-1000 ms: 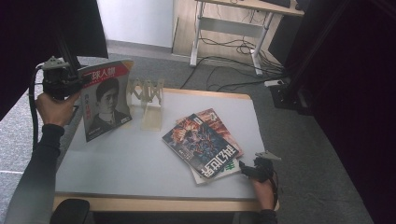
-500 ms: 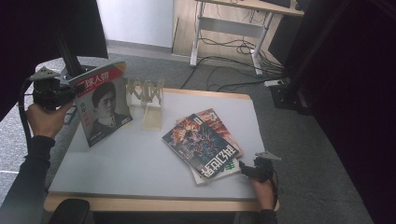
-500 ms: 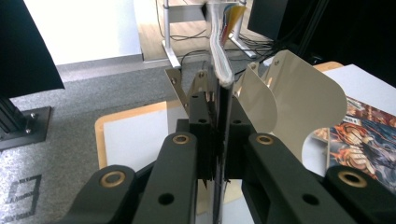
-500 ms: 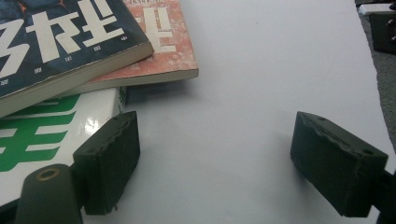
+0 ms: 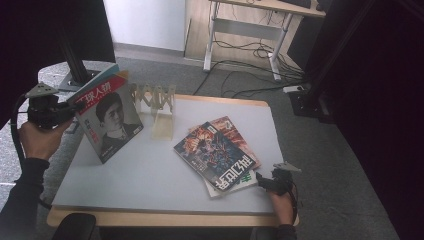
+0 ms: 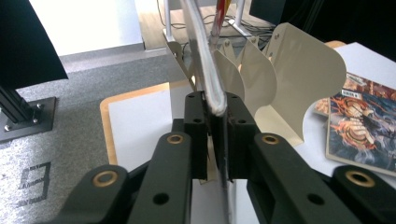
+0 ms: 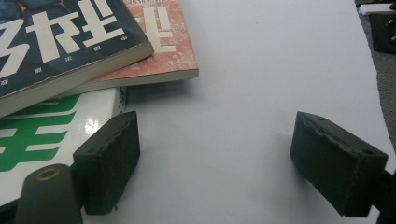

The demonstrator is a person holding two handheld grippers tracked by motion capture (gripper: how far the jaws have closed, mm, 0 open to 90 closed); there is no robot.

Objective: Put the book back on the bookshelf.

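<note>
While you hold one magazine up at the table's left edge, counts and positions run as follows:
Left gripper (image 5: 67, 111): yours, clamped on the magazine's edge; in the left gripper view (image 6: 215, 105) both jaws pinch the page block between them
Held magazine (image 5: 107, 117): one, portrait cover facing the camera, upright and tilted, its lower corner on or just above the table (image 5: 150, 175), I cannot tell which
Rack (image 5: 156, 102): one, cream, several curved dividers, standing just right of the held magazine, seen close behind it in the left gripper view (image 6: 299, 88)
Stack (image 5: 217, 155): three magazines lying flat and overlapping, right of centre, dark illustrated cover on top
Right gripper (image 5: 261, 181): yours, resting low at the near right edge, jaws spread wide and holding nothing; in the right gripper view (image 7: 215, 163) one jaw sits just beside the green-and-white bottom magazine (image 7: 51, 130)
</note>
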